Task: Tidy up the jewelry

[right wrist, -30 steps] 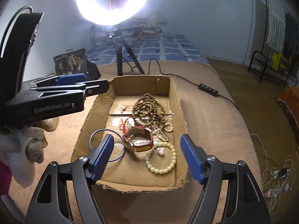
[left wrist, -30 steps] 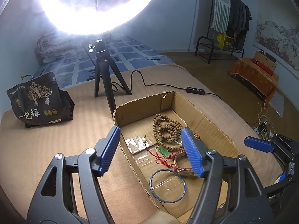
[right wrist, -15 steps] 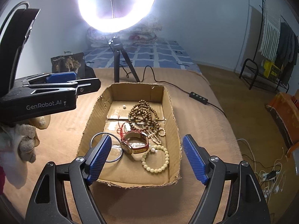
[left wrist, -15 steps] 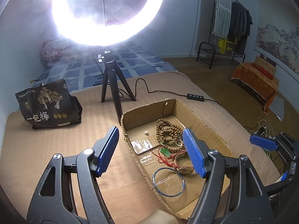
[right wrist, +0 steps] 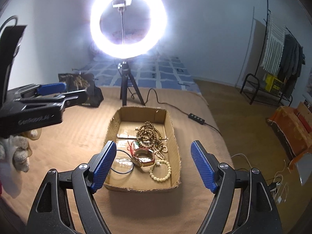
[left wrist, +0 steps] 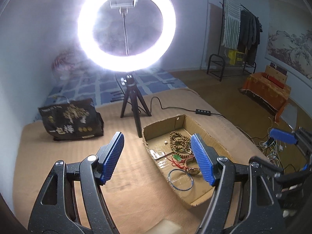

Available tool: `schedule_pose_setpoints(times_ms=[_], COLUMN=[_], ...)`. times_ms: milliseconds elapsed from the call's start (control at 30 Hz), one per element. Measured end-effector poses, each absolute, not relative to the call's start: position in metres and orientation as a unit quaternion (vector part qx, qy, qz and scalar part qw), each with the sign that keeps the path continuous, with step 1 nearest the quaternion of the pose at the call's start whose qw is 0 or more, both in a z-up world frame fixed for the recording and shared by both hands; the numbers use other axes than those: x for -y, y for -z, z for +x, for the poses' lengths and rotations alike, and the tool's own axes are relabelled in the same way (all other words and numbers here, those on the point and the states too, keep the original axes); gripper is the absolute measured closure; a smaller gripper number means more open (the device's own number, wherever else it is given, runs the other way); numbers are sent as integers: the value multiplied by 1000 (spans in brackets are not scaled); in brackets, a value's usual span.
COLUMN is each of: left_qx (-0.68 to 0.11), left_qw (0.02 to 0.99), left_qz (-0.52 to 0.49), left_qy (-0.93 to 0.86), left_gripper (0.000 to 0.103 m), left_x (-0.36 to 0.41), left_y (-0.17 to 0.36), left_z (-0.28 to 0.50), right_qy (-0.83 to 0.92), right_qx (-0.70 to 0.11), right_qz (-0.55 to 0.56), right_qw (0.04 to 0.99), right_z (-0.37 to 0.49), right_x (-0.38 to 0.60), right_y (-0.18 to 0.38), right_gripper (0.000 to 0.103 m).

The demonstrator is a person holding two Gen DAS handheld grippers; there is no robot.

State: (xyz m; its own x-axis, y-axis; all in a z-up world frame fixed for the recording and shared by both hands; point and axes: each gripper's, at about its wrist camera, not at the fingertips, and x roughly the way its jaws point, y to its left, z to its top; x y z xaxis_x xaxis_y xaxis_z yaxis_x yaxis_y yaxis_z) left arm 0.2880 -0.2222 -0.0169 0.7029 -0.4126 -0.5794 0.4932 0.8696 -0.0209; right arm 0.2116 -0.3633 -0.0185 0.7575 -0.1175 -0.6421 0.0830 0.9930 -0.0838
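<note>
While a ring light (right wrist: 128, 22) glares behind, the left gripper (right wrist: 64, 92), jaws spread and empty, hovers left of the box (right wrist: 176, 146) on the bed; inside lie a bangle (right wrist: 122, 161), watch (right wrist: 144, 157) and beads (right wrist: 149, 134), under the right gripper (right wrist: 153, 165), likewise spread, holding nothing.

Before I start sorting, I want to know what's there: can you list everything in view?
cardboard box: one, brown, on the tan bedcover.
wooden bead strand: one, brown, far part of box.
pale bead bracelet: one, cream, near right corner.
watch: one, gold with red strap, box middle.
thin bangle: one, dark, near left of box.
green pendant: one, on red cord, mid-box.
ring light: one, lit, on black tripod behind box.
black bag: one, left of tripod.
left gripper: blue pads, open, empty.
right gripper: blue pads, open, empty.
</note>
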Motion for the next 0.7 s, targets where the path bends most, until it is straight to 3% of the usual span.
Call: schedule_pose_setpoints(times_ms=[133,700], left_qx=[-282,-238], left_qw=[925,941], left_qz=[66,52], left_qy=[244,236], left_gripper=[20,9], left_x=[205,138], left_y=[-5,-72], left_z=[267,161], right_qy=[66,91], right_qx=[-331,-287], right_qz=[-27,-20], right_qw=[941,953], right_z=[196,124], right_x=[354,321], right_y=[-5,-66], right_gripper=[24,21])
